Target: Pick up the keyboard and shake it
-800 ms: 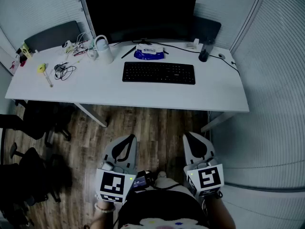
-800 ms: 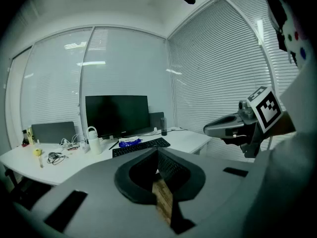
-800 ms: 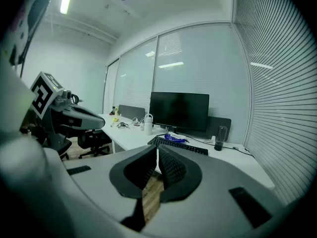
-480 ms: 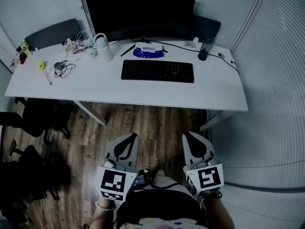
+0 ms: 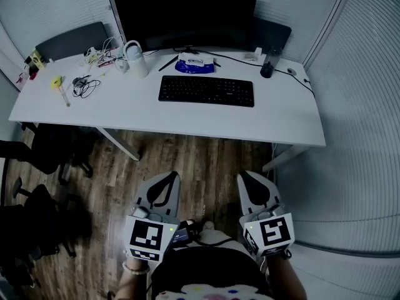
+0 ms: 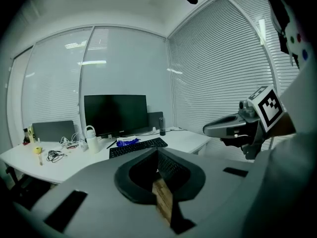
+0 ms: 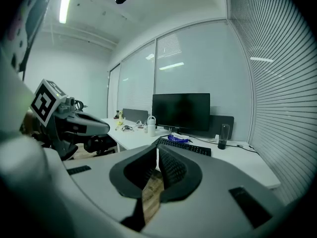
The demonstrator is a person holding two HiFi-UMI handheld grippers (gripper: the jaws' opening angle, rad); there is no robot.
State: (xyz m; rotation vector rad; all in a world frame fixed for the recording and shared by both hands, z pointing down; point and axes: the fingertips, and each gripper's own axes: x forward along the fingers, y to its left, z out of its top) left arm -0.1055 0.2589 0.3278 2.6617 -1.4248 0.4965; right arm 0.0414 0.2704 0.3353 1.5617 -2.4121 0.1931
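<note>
Holding the left claw (image 5: 169,179) low in front of the waist, over the wooden floor (image 5: 206,158), jaws pressed together with nothing between them. Holding the right claw (image 5: 245,177) just alongside, level with it, likewise clamped to a thin seam and gripping nothing. Pointing both slightly downward and ahead, toward the tabletop (image 5: 156,114), well short of its near edge.

Standing apart from the work, with a strip of bare floor showing between the claw tips and the tabletop. Further on, finding the keyboard (image 5: 206,91) lying flat near the middle of the tabletop, long side parallel to the near edge, untouched and well apart from either claw. Just behind it, noting a blue packet (image 5: 194,66) and the foot of a dark monitor (image 5: 184,14). Off to its left, spotting a white jug (image 5: 135,61) and a tangle of cables (image 5: 81,87); off to its right, a dark bottle (image 5: 268,67) near the far edge.

Judging the task as barely begun: nothing picked up, nothing shaken. Leaving everything to do: closing the gap to the tabletop, opening the claws, taking the keyboard, most likely by its two short ends, lifting it clear, then shaking it.
</note>
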